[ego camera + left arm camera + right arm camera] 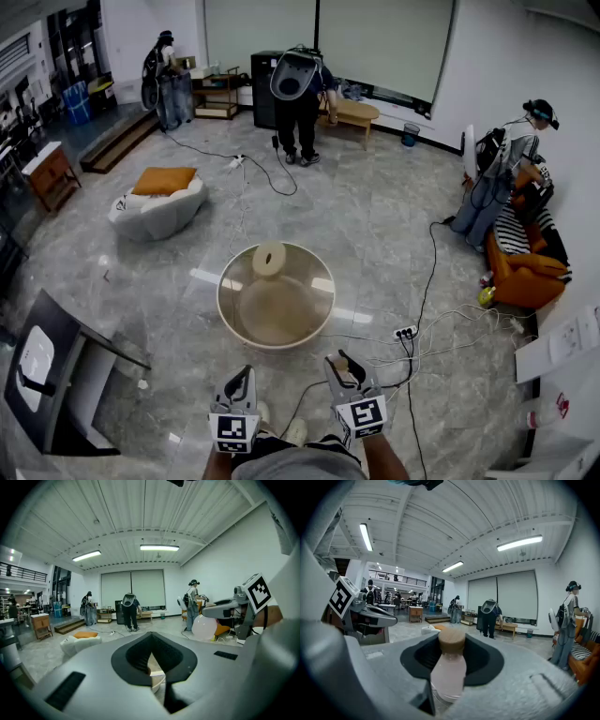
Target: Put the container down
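The container is a pale pink bottle (pixel 449 670) with a tan cap (pixel 451 640). It stands between the jaws of my right gripper (pixel 451 663), which is shut on its body. In the head view the right gripper (pixel 342 366) is low at centre right, and the cap (pixel 346 371) shows between its fingers. My left gripper (pixel 242 377) hangs beside it, jaws together with nothing in them. The left gripper view shows those jaws (pixel 151 660) nearly meeting, and off to the right the bottle's pale bottom (pixel 205 626). A round beige table (pixel 225 309) stands just ahead.
A short tan cylinder (pixel 268 259) sits on the round table. Cables and a power strip (pixel 405 332) lie on the floor to the right. A dark stand (pixel 56 375) is at the left and a white beanbag with an orange cushion (pixel 159 202) further back. Several people stand around the room.
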The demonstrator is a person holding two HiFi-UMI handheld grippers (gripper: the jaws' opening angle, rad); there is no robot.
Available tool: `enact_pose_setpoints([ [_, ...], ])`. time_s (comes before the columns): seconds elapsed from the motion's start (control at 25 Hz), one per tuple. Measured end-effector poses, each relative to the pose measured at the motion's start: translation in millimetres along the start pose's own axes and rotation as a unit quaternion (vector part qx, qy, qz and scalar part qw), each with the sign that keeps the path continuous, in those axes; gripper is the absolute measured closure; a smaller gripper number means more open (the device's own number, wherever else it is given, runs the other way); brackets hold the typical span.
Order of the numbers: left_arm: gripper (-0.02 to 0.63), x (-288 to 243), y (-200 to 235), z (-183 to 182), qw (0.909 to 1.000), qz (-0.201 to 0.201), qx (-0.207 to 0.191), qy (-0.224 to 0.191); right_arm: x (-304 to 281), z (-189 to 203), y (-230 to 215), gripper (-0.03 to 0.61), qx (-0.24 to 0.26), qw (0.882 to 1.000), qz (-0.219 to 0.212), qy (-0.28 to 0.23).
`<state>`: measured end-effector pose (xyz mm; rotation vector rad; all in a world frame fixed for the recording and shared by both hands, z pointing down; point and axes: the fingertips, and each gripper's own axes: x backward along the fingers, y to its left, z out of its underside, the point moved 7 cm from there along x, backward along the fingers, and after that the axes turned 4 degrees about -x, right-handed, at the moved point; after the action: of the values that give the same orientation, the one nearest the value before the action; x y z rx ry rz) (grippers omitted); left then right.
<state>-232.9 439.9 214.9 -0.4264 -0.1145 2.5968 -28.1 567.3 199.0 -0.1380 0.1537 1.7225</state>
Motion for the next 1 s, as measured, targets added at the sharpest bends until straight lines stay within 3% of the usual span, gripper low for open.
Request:
enact_pose_setpoints([
  [0.56,0.600,-21,-8,-4,0.9999,0.010,0.000,-0.003,-4,0,-8,0.448,-0.002,1.000,-0.014,-0.002],
  [1.0,0.600,-98,17,-17,0.9999,0.010,0.000,0.000,-67,-12,-48,0.448,0.000,1.000,-0.024,-0.009],
])
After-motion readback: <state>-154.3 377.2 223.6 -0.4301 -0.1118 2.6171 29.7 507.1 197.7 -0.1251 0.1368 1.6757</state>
